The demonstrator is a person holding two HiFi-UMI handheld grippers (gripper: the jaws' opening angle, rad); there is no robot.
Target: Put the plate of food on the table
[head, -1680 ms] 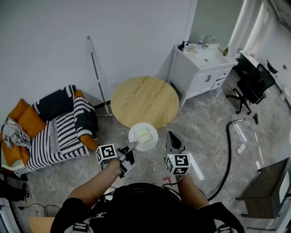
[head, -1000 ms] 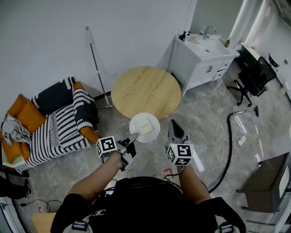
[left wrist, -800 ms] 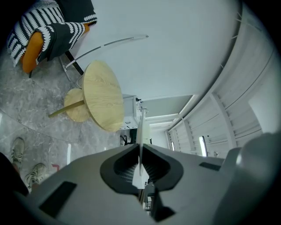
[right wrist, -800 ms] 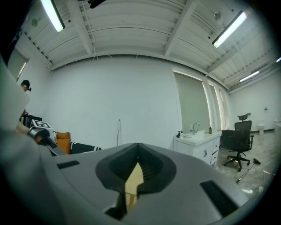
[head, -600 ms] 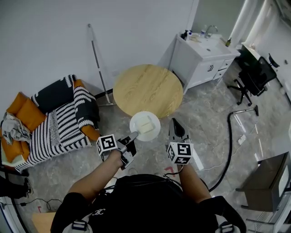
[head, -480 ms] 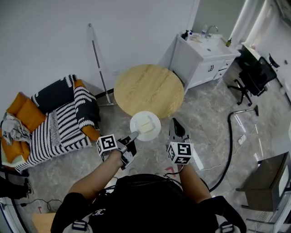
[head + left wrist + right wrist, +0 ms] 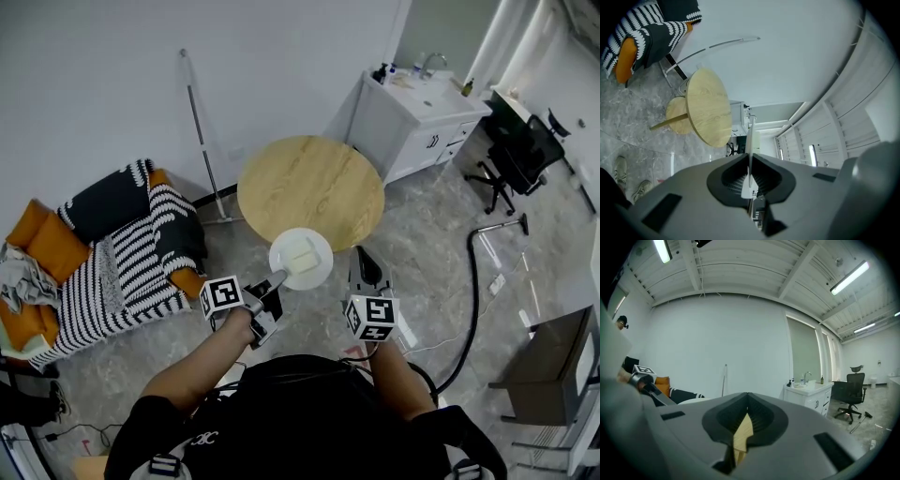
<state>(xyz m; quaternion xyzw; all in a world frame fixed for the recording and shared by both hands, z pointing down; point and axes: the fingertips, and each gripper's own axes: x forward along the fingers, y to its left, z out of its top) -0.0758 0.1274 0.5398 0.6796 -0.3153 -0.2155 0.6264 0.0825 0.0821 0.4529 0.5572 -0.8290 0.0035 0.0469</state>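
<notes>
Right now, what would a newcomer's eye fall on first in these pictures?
The white plate stands out at the centre of the head view, with a pale block of food on it. The left gripper pinches it by the rim and holds it in the air. Just beyond it is the round wooden table, bare, and to the left a black-and-white striped sofa with orange cushions.

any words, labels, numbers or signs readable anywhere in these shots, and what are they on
No text here reads clearly enough to quote.
Marker cubes: black-and-white square patterns, no words or numbers.
Person's dark top: small white logo, too blurred to read.
Bottles on the vanity: any labels are too small to read.
</notes>
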